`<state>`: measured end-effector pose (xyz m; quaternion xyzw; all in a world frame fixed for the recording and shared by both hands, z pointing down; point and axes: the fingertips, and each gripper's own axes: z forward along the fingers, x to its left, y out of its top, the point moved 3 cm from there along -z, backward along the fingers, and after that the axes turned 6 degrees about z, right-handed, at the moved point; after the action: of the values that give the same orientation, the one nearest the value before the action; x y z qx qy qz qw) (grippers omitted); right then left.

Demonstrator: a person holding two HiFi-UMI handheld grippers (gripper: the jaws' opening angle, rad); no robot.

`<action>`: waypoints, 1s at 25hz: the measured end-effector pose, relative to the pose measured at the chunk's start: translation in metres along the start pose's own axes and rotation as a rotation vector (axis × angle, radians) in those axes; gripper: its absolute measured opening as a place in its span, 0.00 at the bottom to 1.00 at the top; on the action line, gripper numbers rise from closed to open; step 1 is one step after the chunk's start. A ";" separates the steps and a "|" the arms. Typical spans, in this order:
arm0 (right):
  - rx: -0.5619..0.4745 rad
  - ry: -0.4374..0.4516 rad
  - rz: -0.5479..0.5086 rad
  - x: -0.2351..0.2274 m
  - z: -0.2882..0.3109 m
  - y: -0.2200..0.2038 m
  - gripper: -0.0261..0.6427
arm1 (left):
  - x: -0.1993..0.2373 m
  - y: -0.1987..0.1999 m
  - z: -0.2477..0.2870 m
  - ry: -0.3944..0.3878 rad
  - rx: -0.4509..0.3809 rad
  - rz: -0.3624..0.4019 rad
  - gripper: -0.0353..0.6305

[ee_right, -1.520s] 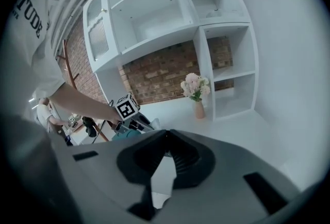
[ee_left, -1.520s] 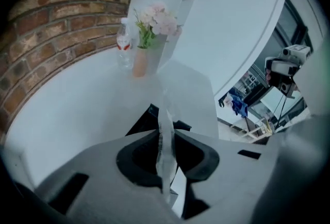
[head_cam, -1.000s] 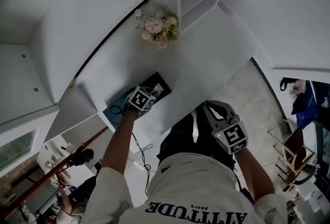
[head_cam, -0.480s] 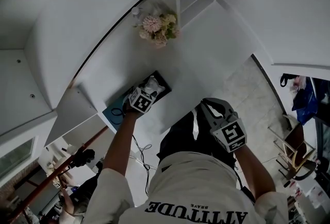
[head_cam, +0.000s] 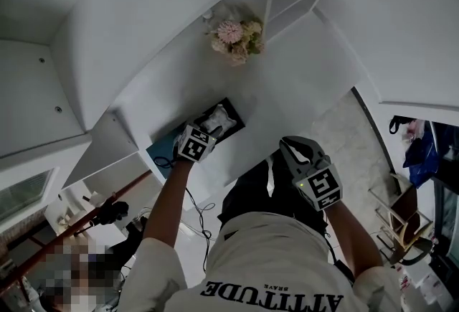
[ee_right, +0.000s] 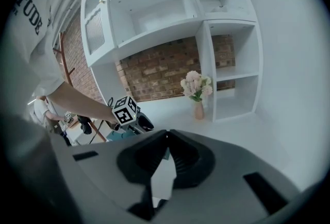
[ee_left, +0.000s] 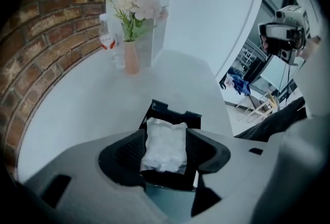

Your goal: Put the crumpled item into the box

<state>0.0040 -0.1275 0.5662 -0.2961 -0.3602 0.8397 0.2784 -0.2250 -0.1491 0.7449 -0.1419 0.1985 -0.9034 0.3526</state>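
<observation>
- Black pads of the left tongs point(ee_left: 166, 134) stand wide apart at the lower middle of the left gripper view and are closing a touch. The white crumpled bag point(ee_left: 165, 147) lies between them, and neither pad seems to press on it.
- That bag rests inside the black box point(ee_left: 174, 115), so the step in hand looks like letting go and backing out.
- To do it well, I would hold the pads wide and lift straight up and back, so no pad snags the plastic and drags it over the rim.
- Right tongs point(ee_right: 166, 134) are together tip to tip on nothing, low at the person's side, and are best left idle.
- Only the left gripper view shows the bag lying flat in the box. The head view places the box near the bench point(head_cam: 287, 81) edge, left of centre.
- Only the right gripper view shows the shelves point(ee_right: 154, 6) at upper centre.
</observation>
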 end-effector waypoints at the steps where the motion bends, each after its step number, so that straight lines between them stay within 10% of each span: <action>1: -0.002 -0.001 -0.009 0.001 0.000 0.001 0.09 | -0.001 0.002 -0.006 0.006 -0.025 -0.010 0.45; 25: -0.104 0.037 -0.164 0.043 -0.038 0.047 0.09 | -0.054 0.008 -0.174 0.274 -0.444 -0.171 0.13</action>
<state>-0.0102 -0.1087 0.4960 -0.2950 -0.4211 0.7887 0.3371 -0.2511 -0.0726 0.5814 -0.1085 0.4249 -0.8750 0.2054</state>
